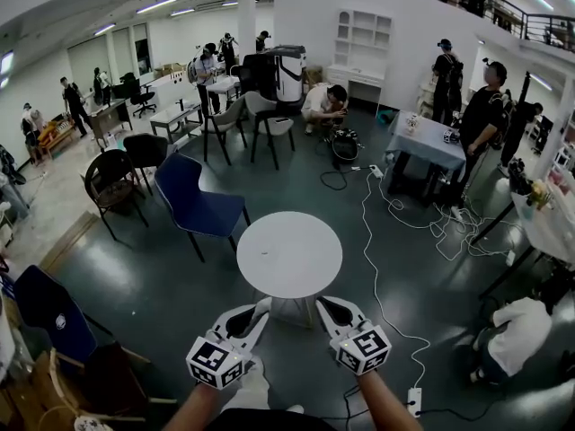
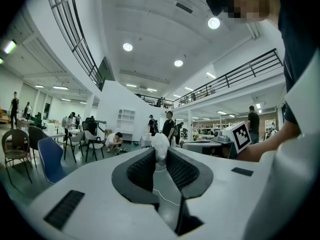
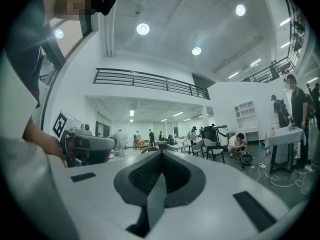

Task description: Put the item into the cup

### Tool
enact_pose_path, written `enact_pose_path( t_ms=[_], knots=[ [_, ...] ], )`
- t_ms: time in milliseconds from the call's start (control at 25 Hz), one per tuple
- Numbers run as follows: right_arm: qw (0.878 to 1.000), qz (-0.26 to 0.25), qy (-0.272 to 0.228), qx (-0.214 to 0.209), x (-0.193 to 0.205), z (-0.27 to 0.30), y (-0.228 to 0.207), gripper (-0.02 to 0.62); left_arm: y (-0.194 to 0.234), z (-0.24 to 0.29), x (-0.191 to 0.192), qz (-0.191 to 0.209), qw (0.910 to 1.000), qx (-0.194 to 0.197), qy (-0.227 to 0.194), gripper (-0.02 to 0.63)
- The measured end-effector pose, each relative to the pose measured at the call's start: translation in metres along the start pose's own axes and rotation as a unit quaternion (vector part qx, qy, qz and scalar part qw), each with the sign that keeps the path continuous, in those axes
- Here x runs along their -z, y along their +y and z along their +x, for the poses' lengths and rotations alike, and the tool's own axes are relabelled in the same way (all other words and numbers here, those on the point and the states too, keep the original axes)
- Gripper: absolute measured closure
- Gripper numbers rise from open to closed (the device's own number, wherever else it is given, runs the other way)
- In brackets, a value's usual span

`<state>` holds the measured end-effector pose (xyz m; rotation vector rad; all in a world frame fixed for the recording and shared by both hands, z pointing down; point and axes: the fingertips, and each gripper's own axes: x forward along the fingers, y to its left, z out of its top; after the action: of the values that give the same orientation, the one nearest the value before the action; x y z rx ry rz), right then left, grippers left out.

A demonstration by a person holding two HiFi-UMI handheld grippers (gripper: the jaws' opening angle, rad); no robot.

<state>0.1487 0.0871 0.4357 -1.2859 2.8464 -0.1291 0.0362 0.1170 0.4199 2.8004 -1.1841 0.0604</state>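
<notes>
a small white lumpy item stands pinched in the left gripper.

White table; blue chair; white item; dark grey-green floor.

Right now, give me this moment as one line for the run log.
left tongs: shut on white item | right tongs: shut, empty | round white table: ahead of both | cup: not in view

Two hand-held grippers, one item, one table.
</notes>
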Motion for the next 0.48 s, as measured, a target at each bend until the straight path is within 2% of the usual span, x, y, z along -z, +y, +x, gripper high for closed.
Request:
enact_pose_path(
  t_ms=[480],
  knots=[
    [1.000, -0.002, 0.003, 0.000, 0.005, 0.067, -0.027, 0.586, 0.064, 0.033, -0.002, -0.002, 0.9999, -0.007, -0.010, 0.528]
  ],
)
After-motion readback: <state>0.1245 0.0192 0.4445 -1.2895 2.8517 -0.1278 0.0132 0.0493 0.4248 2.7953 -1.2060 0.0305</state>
